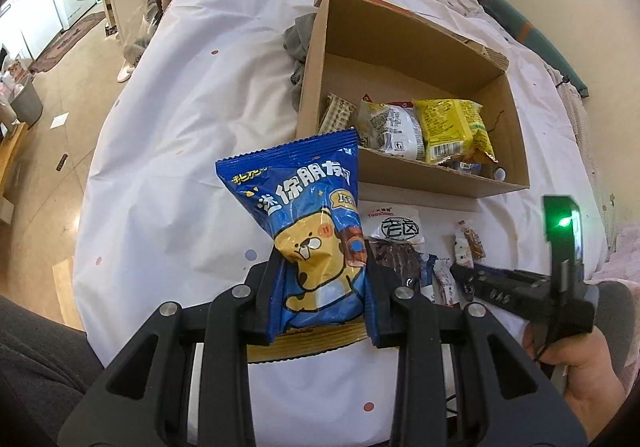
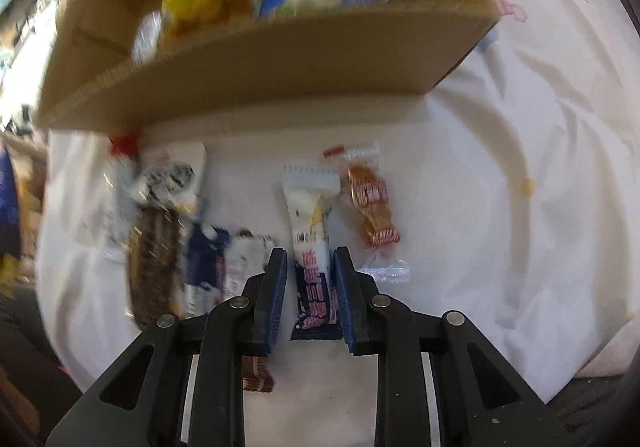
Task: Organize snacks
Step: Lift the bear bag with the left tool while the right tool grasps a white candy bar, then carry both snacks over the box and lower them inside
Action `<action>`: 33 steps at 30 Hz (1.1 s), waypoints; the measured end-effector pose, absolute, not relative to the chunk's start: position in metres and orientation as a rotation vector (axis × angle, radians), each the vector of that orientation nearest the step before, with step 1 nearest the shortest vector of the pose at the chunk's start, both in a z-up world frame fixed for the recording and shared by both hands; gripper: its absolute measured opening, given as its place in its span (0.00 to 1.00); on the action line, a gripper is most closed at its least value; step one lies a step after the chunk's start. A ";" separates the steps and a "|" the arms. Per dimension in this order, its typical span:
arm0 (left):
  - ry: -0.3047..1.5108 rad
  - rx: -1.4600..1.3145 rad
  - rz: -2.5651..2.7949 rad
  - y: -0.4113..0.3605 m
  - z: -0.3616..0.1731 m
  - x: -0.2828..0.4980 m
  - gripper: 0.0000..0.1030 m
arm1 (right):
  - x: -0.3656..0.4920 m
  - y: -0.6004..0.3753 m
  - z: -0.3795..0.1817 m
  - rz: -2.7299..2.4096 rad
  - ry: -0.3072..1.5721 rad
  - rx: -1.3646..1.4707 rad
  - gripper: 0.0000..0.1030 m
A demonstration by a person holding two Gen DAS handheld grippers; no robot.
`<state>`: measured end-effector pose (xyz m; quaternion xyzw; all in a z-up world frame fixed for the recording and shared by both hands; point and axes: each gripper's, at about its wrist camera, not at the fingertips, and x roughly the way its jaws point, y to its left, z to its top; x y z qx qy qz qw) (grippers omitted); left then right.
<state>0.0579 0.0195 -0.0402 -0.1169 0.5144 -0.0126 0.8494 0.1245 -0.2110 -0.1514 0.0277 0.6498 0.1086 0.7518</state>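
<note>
Left tongs (image 1: 320, 299): pinching the blue snack bag (image 1: 308, 231) low on its sides, held upright above the bed sheet (image 1: 180, 127), just short of the cardboard box (image 1: 472, 187).
Right tongs (image 2: 310, 287): spread, straddling the white-and-navy stick pack (image 2: 310, 247) lying flat on the sheet; whether the pads touch it I cannot tell.
Box contents: a yellow packet (image 1: 452, 127) and others fill the near end.
Doing it well: probably lift the bag over the near wall and release it into the bare far end.
Risk: the thin pack may slide; centre it before closing.
</note>
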 end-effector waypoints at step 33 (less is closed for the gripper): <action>0.918 -0.212 -0.046 0.014 0.027 0.110 0.27 | 0.124 -0.260 0.013 0.544 0.837 0.403 0.18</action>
